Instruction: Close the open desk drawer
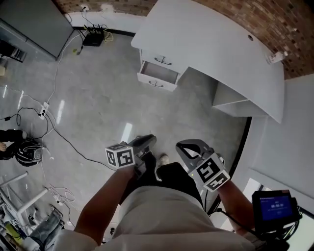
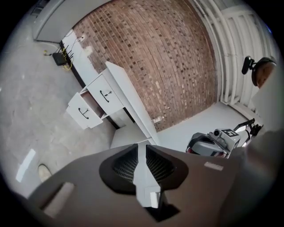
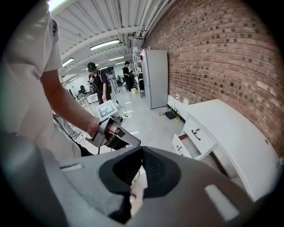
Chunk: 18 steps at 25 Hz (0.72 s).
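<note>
White counter [image 1: 221,44], lower drawer [image 1: 159,73] pulled out.
Its pale inside shows, dark handle [image 1: 156,84] in front; left gripper [image 2: 141,148] fingers [image 2: 126,164] slightly apart, right gripper [image 3: 141,150] fingers [image 3: 128,166] touching at tips.

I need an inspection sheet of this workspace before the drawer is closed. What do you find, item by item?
Surface: grey floor; white desk standing on it.
Job's things: lower drawer pulled out; upper drawer shut.
Clutter: black box by the wall; small object near the desk's end.
Grippers: left gripper fingers slightly apart, empty; right gripper fingers together, empty; both well short of the desk.
Cables: loose cables and a power strip on the floor at left.
Surroundings: brick wall behind the desk; a person standing farther back.
</note>
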Each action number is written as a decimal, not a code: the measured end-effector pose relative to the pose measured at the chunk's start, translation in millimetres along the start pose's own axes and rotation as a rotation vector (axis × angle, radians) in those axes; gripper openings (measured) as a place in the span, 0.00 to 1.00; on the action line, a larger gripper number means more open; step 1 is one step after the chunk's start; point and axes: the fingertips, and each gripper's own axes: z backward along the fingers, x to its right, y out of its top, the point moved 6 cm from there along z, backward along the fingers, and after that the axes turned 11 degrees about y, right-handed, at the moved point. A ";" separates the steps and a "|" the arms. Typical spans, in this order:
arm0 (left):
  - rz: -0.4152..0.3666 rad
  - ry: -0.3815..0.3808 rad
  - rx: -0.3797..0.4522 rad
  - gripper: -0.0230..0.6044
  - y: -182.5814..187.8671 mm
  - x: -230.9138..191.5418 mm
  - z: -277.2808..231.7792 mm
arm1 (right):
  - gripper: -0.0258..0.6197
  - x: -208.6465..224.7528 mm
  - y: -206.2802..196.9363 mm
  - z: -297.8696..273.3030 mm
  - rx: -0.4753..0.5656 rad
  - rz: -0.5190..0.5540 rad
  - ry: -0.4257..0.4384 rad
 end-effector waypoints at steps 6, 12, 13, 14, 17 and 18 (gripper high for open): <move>0.190 -0.069 0.028 0.12 34.7 -78.4 -68.4 | 0.04 78.1 15.3 -60.5 -0.108 0.021 0.050; 0.322 -0.019 0.109 0.12 52.7 -154.8 -139.7 | 0.04 139.9 20.0 -121.9 -0.244 0.104 0.167; 0.347 -0.019 0.127 0.12 53.5 -167.9 -153.2 | 0.04 149.9 18.5 -132.6 -0.257 0.112 0.192; 0.372 -0.019 0.146 0.12 53.3 -181.0 -166.7 | 0.04 159.9 16.2 -143.0 -0.269 0.125 0.214; 0.452 -0.009 0.203 0.06 53.2 -220.5 -209.6 | 0.04 195.6 5.9 -171.5 -0.305 0.157 0.261; 0.481 -0.004 0.218 0.04 50.7 -233.4 -224.7 | 0.04 208.4 -0.4 -180.8 -0.320 0.157 0.277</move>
